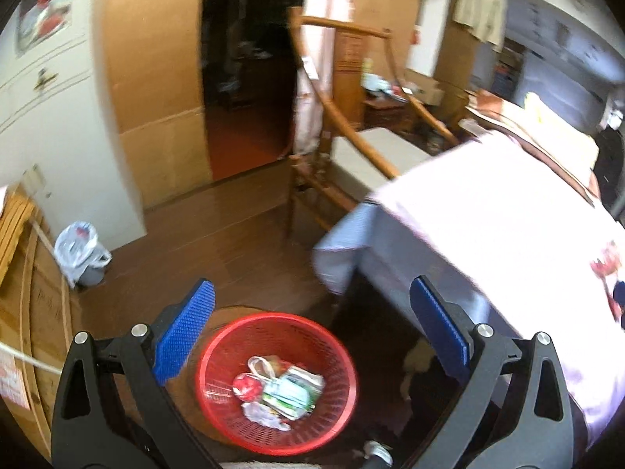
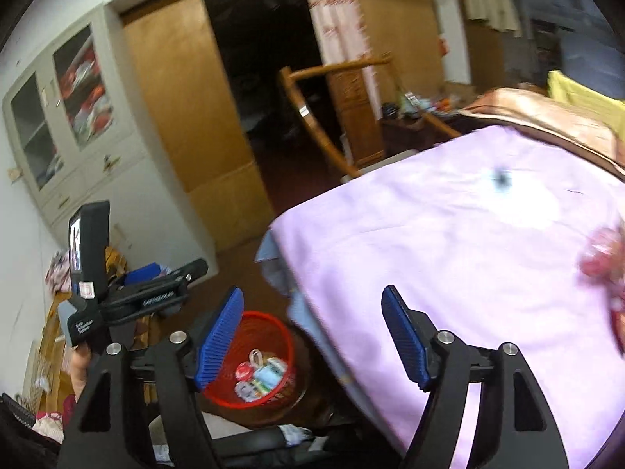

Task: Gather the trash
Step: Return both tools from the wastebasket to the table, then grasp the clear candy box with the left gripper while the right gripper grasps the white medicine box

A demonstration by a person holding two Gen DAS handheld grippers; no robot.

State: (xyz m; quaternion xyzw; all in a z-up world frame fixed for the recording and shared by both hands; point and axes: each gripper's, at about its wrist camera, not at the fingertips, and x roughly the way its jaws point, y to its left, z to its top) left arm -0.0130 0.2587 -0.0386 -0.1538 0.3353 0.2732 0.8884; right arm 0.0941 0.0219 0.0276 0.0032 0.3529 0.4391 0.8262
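Both my wrist cameras look down-forward; both catch the red basket (image 1: 275, 383) (image 2: 261, 359) and pink-sheeted bed (image 1: 488, 211) (image 2: 449, 242).

Floor (image 1: 250, 258) — red basket (image 1: 336, 351), bagged bin (image 1: 80, 252).

Room: brown wood-look floor (image 1: 242, 242); white walls; tan sliding door panels (image 2: 187, 90) flanking a dark doorway (image 1: 246, 58); glass-fronted white cabinet (image 2: 66, 117); bamboo chair (image 1: 343, 144); pink-sheeted bed (image 2: 468, 242); beyond its far edge a cluttered table, perhaps a dresser (image 1: 386, 105).
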